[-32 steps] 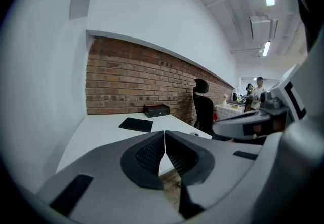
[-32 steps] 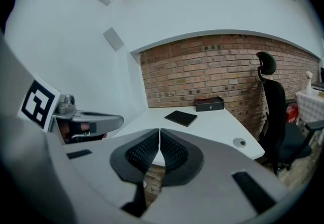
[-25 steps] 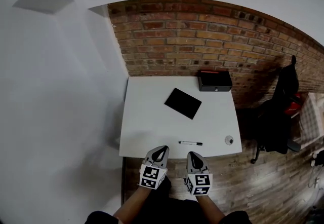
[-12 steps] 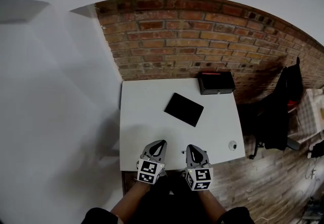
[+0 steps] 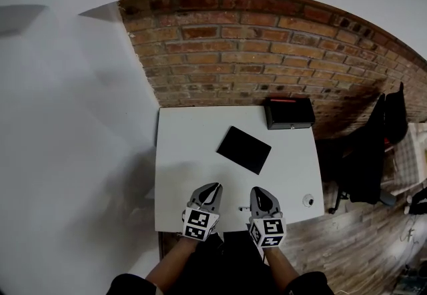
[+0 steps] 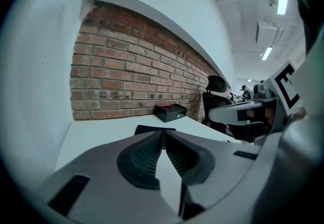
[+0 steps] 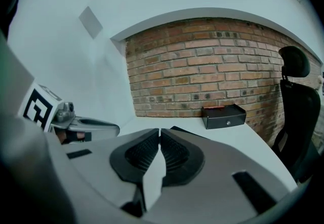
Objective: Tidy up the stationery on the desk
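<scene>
The head view looks steeply down on the whole table (image 5: 187,153). Both gripper views skim low across it toward the brick wall (image 5: 233,47), sharing the black box (image 5: 289,113).

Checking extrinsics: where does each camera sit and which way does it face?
Head view: on the head, steeply down at the desk; forearms, left gripper, right gripper show.
Left gripper view: on that gripper, along its shut jaws toward the brick wall; right gripper at right.
Right gripper view: likewise; left gripper at left.
All share the black box.
</scene>
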{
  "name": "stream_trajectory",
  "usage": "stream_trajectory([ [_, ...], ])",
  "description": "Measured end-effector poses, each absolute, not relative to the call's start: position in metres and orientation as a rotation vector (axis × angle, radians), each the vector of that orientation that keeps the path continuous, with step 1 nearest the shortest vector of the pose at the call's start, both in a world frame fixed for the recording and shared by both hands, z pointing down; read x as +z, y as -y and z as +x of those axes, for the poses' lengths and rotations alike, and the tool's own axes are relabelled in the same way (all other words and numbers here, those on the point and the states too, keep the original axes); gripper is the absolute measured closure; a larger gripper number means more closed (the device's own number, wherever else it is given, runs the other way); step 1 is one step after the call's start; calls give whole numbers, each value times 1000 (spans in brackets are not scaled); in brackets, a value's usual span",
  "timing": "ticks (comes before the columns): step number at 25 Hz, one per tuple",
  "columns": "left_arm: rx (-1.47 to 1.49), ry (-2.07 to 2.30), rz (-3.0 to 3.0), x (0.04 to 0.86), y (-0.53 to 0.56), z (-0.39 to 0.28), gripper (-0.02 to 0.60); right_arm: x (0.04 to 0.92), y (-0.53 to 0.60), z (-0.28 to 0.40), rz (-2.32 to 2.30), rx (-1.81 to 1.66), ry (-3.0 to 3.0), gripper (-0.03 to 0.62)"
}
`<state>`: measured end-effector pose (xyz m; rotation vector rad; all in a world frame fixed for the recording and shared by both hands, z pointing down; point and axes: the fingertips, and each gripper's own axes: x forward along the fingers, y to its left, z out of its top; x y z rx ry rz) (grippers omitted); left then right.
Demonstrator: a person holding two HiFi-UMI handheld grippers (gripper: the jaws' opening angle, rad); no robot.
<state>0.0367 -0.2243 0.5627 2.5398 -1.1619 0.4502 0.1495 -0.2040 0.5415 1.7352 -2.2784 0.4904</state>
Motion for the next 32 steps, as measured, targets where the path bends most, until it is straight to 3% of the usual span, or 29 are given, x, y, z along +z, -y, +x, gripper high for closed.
stream_trajectory([
  [9,485,1194,2493,585,268,56,557,567,270,161,1613,511,2322,569],
  [13,512,1178,2445,607,281,63,504,588,304,170,1508,530,2317,568],
  [24,497,1177,2198,661,305,84,413,658,390,188,1102,569,2270,444],
  [32,426,1294,1901,696,325,109,373,691,424,198,917,584,2218,422],
])
